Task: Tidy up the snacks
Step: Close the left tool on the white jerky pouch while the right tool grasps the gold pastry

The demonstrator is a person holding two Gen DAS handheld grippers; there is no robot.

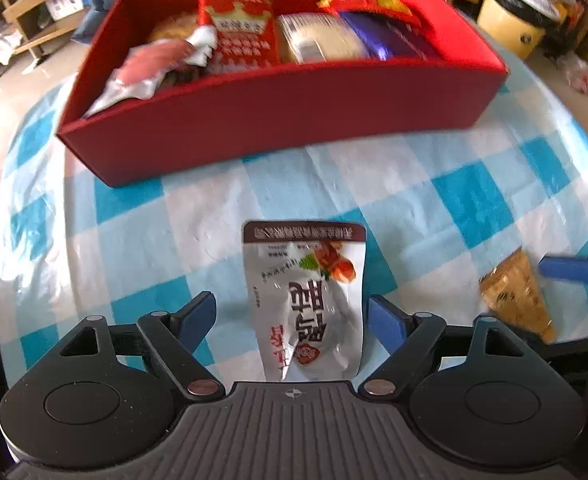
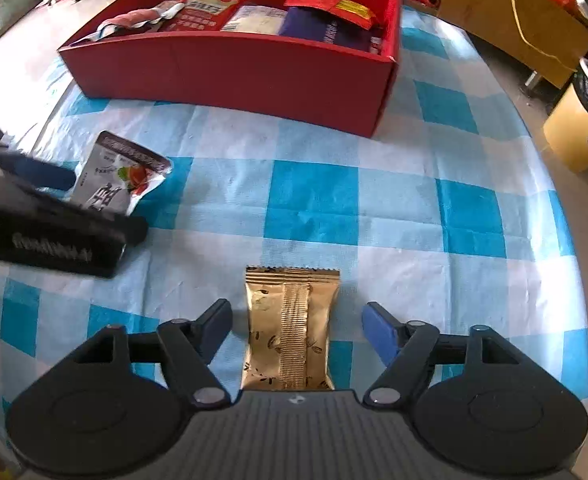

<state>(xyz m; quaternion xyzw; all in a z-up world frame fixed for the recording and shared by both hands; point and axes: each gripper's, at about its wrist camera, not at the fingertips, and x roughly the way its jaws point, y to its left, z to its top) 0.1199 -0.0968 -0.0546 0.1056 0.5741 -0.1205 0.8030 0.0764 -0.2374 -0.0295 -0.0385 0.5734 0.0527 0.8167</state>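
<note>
Scene: round table under a blue-and-white checked plastic cloth (image 2: 314, 200); open red cardboard box (image 1: 277, 120) at the far side, already holding several snack packets.
Left gripper: left gripper (image 1: 291, 320) points steeply down over a silver-white foil snack pouch with dark band and red print (image 1: 306, 296). Fingers released, standing wide to either side of the pouch with cloth visible in both gaps; nothing grasped.
Right gripper: right gripper (image 2: 297, 326) points steeply down over a gold foil snack packet with a ribbed centre seam (image 2: 289, 332). Fingers released, set apart from the packet's edges; nothing grasped.
Key relation: each packet lies centred between its own fingers, long axis running away from the camera toward the box, so the pads face the long side edges. Judged: closing would pinch each across its short width.
Nearer hand: pouch belongs to the left hand, gold packet to the right; the two lie near each other, grippers side by side.
Edges and room: bare cloth between packets and the box's near wall; no obstacle on that path. The wall must be cleared by lifting.
Risk (judged): flat foil may slip or crumple; neighbouring gripper bodies sit close.
</note>
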